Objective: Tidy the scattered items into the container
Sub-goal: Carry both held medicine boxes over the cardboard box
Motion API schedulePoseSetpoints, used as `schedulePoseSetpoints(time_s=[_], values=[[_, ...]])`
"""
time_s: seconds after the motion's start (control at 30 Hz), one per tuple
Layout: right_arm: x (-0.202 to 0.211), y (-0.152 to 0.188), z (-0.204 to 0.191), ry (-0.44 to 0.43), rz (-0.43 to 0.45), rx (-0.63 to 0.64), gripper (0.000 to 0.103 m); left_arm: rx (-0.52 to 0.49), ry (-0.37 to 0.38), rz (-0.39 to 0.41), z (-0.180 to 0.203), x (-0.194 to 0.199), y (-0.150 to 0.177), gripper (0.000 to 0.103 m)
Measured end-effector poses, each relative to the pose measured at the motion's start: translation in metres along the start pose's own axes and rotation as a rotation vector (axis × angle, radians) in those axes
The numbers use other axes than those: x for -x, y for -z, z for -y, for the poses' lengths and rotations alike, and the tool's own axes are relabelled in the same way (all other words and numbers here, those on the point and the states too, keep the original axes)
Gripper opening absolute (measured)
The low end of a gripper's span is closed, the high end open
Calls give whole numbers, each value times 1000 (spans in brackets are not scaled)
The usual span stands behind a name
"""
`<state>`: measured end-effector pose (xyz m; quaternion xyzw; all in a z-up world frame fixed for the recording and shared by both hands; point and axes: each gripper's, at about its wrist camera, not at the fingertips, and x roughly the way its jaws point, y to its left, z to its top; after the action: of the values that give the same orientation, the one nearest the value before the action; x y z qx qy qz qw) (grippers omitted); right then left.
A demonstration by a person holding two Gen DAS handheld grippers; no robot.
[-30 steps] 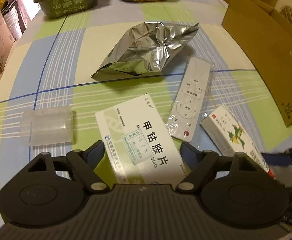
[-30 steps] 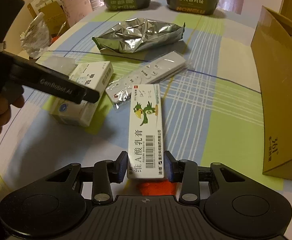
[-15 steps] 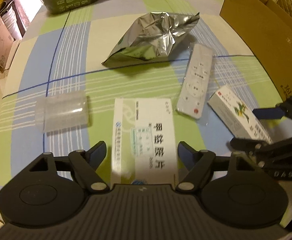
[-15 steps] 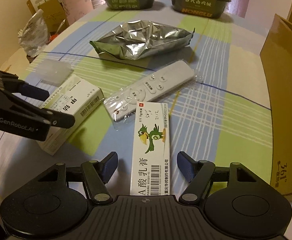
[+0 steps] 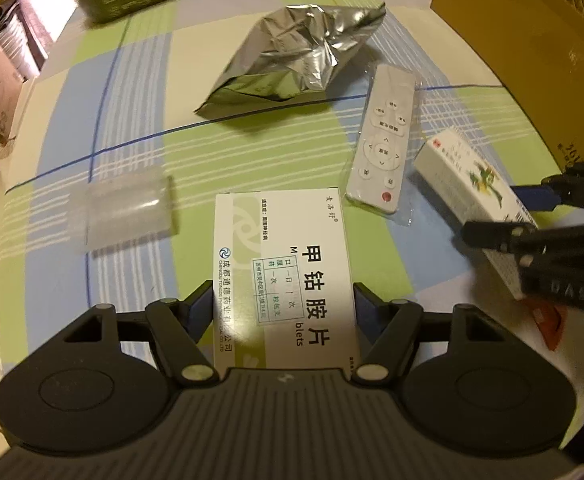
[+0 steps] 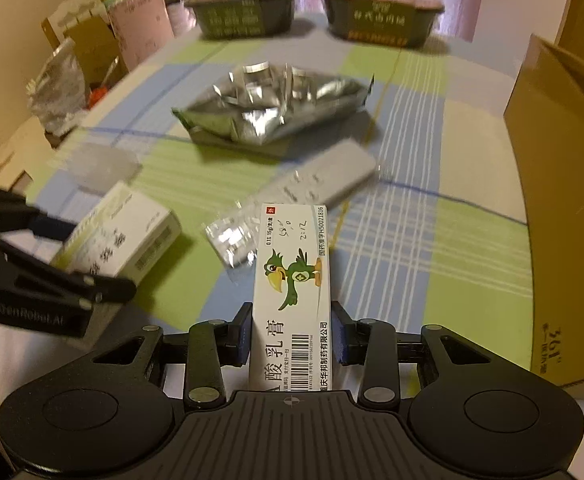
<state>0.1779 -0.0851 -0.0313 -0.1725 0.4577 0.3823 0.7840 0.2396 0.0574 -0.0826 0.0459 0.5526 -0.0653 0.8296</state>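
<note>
Our left gripper [image 5: 283, 308] has its jaws clamped on the white medicine box [image 5: 283, 264] printed "甲钴胺片", near the tabletop's [image 5: 139, 92] front edge. Our right gripper [image 6: 290, 336] grips the narrow parrot-printed box [image 6: 292, 280] reading "H50021816". The cardboard container [image 6: 560, 184] marked "361°" stands along the right edge.

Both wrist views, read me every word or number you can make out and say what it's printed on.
"甲钴胺片": wide medicine box in the left gripper.
"国药准字H50021816", "酸乳膏": narrow parrot box in the right gripper.
"361°": cardboard box.
"GenRobot.AI": the left gripper's side, seen in the right wrist view.
Remote buttons and green trays: too blurred.
</note>
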Motion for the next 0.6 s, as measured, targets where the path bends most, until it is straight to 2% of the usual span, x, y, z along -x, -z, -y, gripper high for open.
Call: schedulePoseSetpoints(time_s=[0.27, 0.6], values=[[50, -4, -16, -17, 73, -23, 41, 12, 5, 28, 10, 37, 16, 67], [109, 20, -18, 5, 118, -70, 41, 1, 20, 84, 34, 90, 40, 67]])
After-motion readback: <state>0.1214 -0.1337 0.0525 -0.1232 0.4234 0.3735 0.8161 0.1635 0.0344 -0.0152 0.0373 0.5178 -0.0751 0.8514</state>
